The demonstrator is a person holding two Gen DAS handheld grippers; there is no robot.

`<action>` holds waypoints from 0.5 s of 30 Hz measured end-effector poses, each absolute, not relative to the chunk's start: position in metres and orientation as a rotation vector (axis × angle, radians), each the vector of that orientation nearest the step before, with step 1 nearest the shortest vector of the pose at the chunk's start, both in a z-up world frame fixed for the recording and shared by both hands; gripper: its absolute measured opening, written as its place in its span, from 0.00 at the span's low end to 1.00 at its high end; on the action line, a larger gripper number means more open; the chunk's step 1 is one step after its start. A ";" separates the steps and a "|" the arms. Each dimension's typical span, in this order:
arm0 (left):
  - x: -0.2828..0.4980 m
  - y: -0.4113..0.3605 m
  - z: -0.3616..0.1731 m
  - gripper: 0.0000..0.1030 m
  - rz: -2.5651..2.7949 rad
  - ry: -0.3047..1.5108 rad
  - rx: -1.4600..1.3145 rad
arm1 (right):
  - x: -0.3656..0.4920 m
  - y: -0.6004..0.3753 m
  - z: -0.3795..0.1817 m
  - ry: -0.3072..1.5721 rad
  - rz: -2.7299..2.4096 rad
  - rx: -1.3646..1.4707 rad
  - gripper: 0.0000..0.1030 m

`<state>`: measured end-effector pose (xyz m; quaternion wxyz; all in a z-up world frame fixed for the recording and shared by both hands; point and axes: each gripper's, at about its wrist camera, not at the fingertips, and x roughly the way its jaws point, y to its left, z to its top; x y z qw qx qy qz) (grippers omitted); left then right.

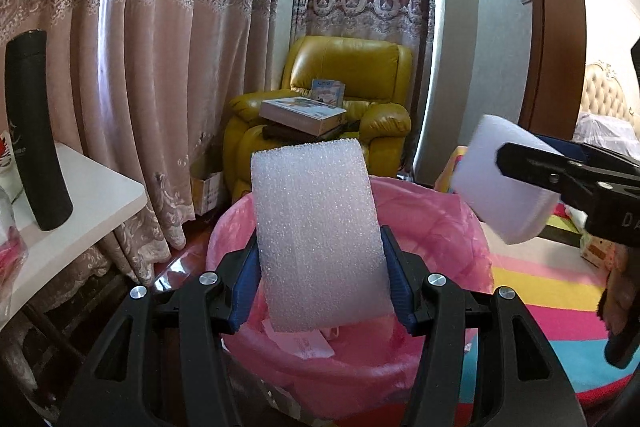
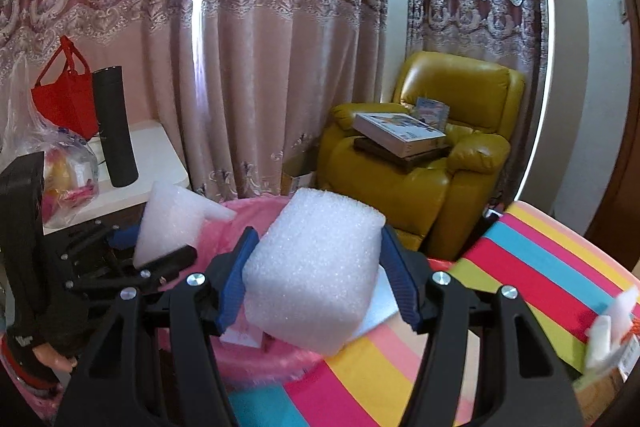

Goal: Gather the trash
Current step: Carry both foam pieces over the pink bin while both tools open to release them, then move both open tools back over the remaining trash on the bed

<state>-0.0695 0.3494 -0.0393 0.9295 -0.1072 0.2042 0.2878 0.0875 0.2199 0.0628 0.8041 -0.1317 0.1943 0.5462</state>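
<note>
My left gripper (image 1: pixel 322 263) clamps a foam sheet (image 1: pixel 320 239) directly above the pink-lined bin (image 1: pixel 440 227); my right gripper (image 2: pixel 316 275) clamps a foam block (image 2: pixel 316 267) just beside the bin's rim

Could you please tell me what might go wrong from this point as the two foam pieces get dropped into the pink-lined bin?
1. The foam block in the right gripper appears to hang over the bin's near rim and the striped mat; released here, it may land outside.
2. The foam sheet in the left gripper is light and wide, so it could catch on the pink liner or drift.
3. The grippers are close together and could bump.
</note>
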 end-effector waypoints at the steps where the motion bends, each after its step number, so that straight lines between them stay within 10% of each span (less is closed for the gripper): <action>1: -0.068 0.351 -0.040 0.53 0.589 0.417 -0.220 | 0.089 0.224 0.062 0.420 1.185 -0.275 0.62; 4: -0.063 0.353 -0.047 0.54 0.602 0.438 -0.200 | 0.096 0.236 0.062 0.435 1.197 -0.259 0.77; 8: -0.067 0.351 -0.051 0.83 0.632 0.437 -0.201 | 0.105 0.216 0.064 0.433 1.168 -0.215 0.78; 15: -0.082 0.326 -0.046 0.91 0.669 0.405 -0.119 | 0.114 0.147 0.069 0.403 1.072 -0.204 0.81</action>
